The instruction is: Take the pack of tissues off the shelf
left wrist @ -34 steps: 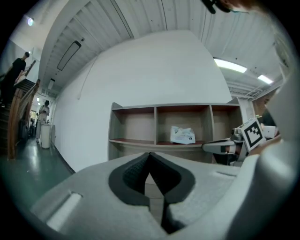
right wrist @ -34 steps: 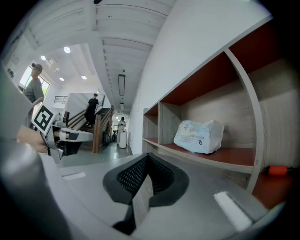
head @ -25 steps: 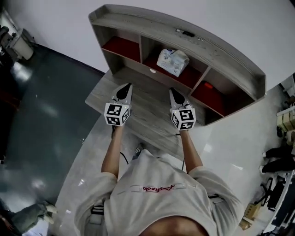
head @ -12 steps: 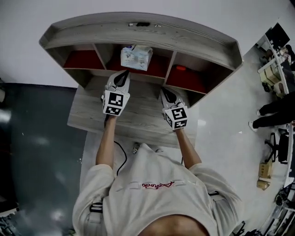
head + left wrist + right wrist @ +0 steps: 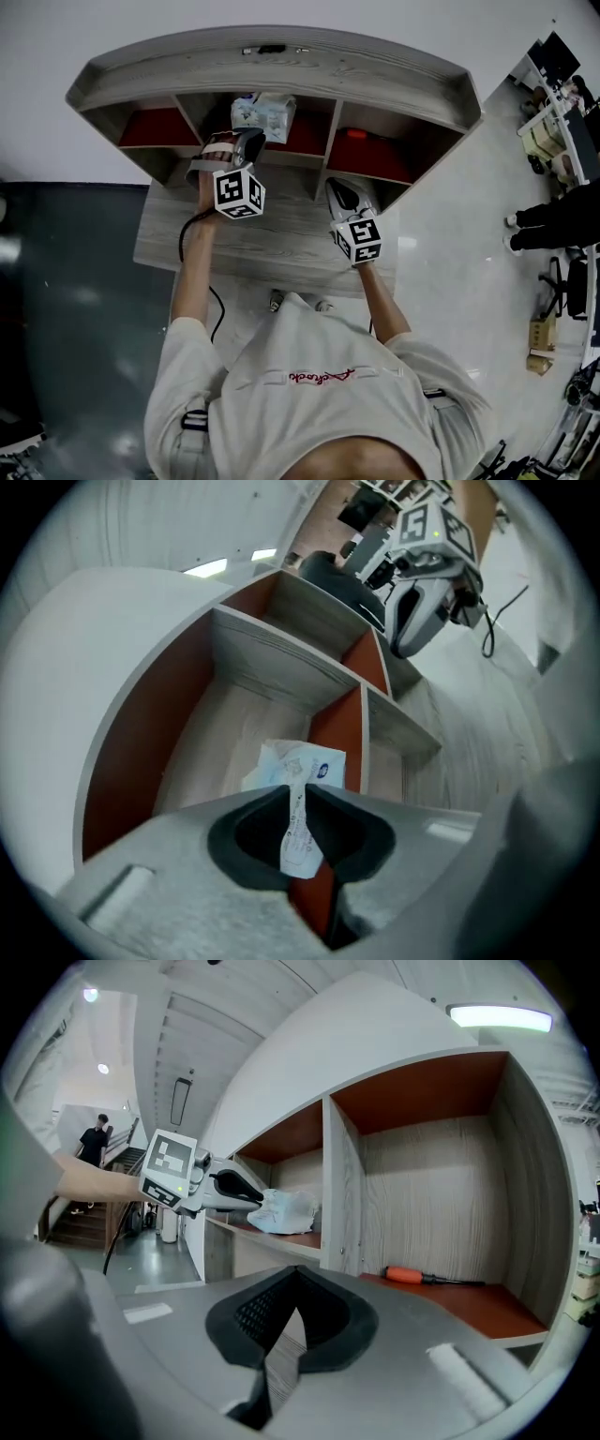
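Left gripper (image 5: 251,142) rolled onto its side, jaws just now easing apart to a narrow slit, nothing pinched between them yet. Tip right at the front edge of the pack of tissues (image 5: 263,110), which lies on the red floor of the middle compartment of the shelf (image 5: 272,66). Looks like the reach-and-grasp step. Next, probably: widen further, slide around the soft pack, close, draw it out over the worktop (image 5: 281,234). Right gripper (image 5: 339,190) closed, empty, above the worktop. Hard to tell whether tip and pack touch; pack's rear hidden.

Left claw (image 5: 250,143) sideways, jaws just opening, empty, right claw (image 5: 339,188) closed
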Tool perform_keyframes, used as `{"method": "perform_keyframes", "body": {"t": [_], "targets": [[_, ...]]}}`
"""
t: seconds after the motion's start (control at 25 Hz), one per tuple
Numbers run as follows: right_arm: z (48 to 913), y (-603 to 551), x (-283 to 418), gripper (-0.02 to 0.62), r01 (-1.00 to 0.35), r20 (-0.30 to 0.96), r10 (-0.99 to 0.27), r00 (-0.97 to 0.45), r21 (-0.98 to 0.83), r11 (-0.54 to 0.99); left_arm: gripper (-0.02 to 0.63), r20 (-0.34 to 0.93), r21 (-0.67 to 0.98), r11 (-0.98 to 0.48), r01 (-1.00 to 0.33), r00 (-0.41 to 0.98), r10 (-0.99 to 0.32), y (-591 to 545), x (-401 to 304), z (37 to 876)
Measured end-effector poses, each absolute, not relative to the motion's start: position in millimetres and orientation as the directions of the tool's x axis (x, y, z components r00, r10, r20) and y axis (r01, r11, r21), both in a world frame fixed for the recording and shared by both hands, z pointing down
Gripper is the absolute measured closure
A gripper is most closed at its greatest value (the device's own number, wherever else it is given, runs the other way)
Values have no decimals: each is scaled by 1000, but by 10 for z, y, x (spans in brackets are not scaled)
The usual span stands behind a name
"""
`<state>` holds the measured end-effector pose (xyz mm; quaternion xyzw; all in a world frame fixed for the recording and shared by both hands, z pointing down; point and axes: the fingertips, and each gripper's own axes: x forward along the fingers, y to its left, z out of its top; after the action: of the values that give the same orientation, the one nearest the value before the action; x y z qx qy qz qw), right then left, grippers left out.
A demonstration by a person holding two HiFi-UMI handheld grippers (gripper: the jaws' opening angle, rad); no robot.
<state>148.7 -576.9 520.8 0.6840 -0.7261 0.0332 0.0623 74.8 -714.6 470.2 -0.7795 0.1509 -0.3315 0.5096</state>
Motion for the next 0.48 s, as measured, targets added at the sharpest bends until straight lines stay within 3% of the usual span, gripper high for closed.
{"method": "perform_keyframes", "body": {"t": [0.08, 0.2, 0.32, 0.48], "targets": [[5198, -5773, 1482, 589, -997, 136, -989, -61, 38, 67, 548, 367, -904, -409, 127, 722, -586, -7172, 777, 4704], [5197, -5774, 1489, 589, -997, 137, -988, -64, 42, 70, 433, 369, -910, -390, 141, 704, -607, -7236, 828, 4697], [5201, -5758, 1525, 589, -997, 137, -989, -57, 42, 63, 387, 379, -916, -356, 183, 682, -625, -7299, 878, 4724], [5198, -5731, 1610, 589, -998, 135, -990, -39, 41, 45, 387, 394, -916, -331, 229, 672, -627, -7344, 970, 4733]]}}
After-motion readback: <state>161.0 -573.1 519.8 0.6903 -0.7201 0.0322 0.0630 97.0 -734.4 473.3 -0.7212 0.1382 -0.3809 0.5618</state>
